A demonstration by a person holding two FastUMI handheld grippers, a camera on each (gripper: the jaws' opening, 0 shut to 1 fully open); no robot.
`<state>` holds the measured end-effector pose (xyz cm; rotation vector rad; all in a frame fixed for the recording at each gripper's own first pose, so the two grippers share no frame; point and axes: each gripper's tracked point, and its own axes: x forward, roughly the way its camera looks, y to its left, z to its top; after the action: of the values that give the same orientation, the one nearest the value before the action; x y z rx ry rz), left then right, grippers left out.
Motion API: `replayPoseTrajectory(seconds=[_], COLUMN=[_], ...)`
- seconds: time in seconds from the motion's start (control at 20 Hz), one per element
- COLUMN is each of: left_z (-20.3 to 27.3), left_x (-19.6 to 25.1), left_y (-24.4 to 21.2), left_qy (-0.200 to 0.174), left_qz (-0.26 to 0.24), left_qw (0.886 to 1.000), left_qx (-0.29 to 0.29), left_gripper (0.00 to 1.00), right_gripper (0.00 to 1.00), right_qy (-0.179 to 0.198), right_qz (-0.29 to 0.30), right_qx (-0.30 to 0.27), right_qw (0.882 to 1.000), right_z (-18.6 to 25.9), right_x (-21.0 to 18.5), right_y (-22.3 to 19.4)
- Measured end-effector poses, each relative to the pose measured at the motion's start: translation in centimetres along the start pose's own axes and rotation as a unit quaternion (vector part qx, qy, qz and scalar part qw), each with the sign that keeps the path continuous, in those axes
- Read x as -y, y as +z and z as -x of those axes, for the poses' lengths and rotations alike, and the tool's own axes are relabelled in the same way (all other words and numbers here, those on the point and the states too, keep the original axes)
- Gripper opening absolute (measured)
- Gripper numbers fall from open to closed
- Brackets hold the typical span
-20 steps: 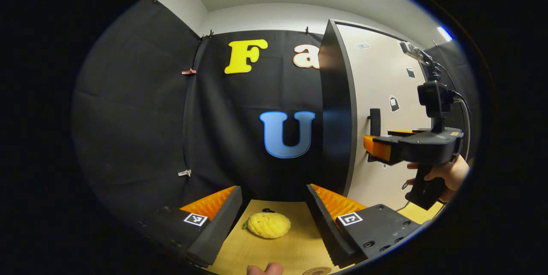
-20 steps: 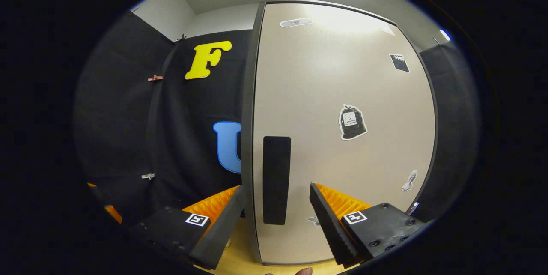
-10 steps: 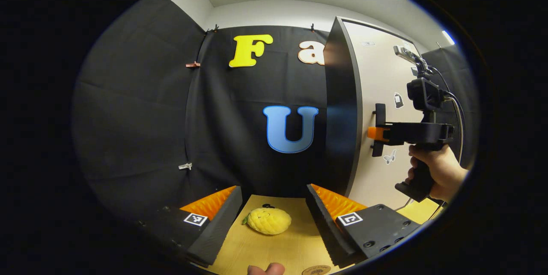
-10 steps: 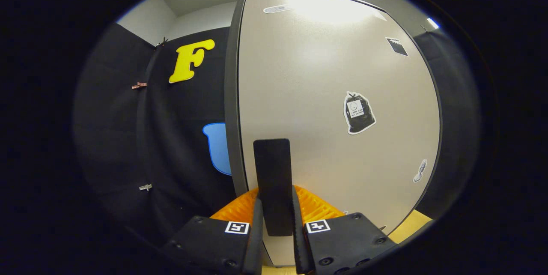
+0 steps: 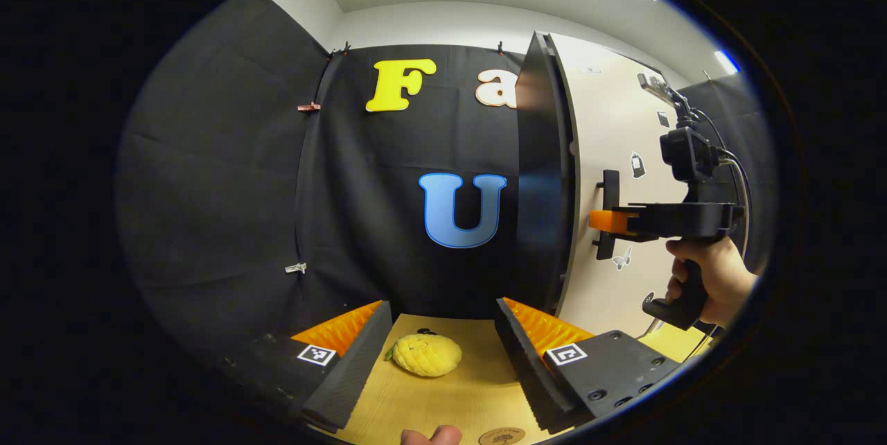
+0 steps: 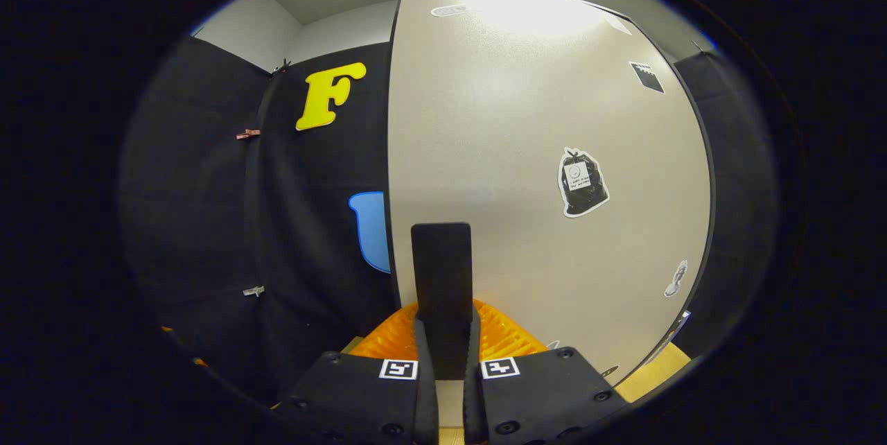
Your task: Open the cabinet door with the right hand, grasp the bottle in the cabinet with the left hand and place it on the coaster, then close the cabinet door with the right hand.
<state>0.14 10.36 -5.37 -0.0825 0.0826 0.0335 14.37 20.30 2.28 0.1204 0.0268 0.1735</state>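
Observation:
The tall cabinet (image 5: 544, 175) stands at the right of the left gripper view, dark-sided, with a beige door (image 5: 610, 133) standing slightly ajar at its front edge. My right gripper (image 5: 604, 220), held by a hand (image 5: 714, 278), is shut on the door's black bar handle (image 5: 610, 188). In the right gripper view the handle (image 6: 441, 272) stands upright, clamped between my right gripper (image 6: 443, 355) fingers, with the door (image 6: 540, 119) close behind. My left gripper (image 5: 443, 306) hovers open over the wooden table (image 5: 450, 396). A round coaster (image 5: 502, 437) lies at the near edge. The door hides the cabinet's inside.
A yellow plush fruit (image 5: 423, 355) lies on the table between my left gripper's fingers, touching neither. A fingertip (image 5: 429, 435) pokes in at the bottom edge. Black cloth walls close the booth behind and to the left. Stickers (image 6: 582, 181) dot the door.
My right gripper moved onto the handle and shut on it; the door's handle edge has since come a little away from the cabinet. The left gripper barely moved.

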Motion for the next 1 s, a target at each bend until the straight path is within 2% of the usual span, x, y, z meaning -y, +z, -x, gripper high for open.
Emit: replayPoseTrajectory(seconds=[0.3, 0.6, 1.0], left_z=[3.6, 5.0, 6.4], left_x=[1.8, 3.7, 6.4], left_y=[0.4, 1.2, 1.8], left_qy=[0.005, 0.001, -0.016], left_qz=[-0.002, -0.008, -0.020], left_qw=[1.000, 1.000, 1.000], left_qx=[0.008, 0.014, 0.018], left_gripper=[0.95, 0.94, 0.94], right_gripper=[0.18, 0.18, 0.18], right_qy=[0.023, 0.049, 0.059], right_qz=[-0.008, -0.009, -0.008], right_qx=[-0.004, -0.012, -0.016], right_qw=[1.000, 0.999, 0.998], right_z=[4.8, 9.3, 14.6], right_x=[0.9, 2.0, 5.1], right_y=[0.3, 0.6, 1.0])
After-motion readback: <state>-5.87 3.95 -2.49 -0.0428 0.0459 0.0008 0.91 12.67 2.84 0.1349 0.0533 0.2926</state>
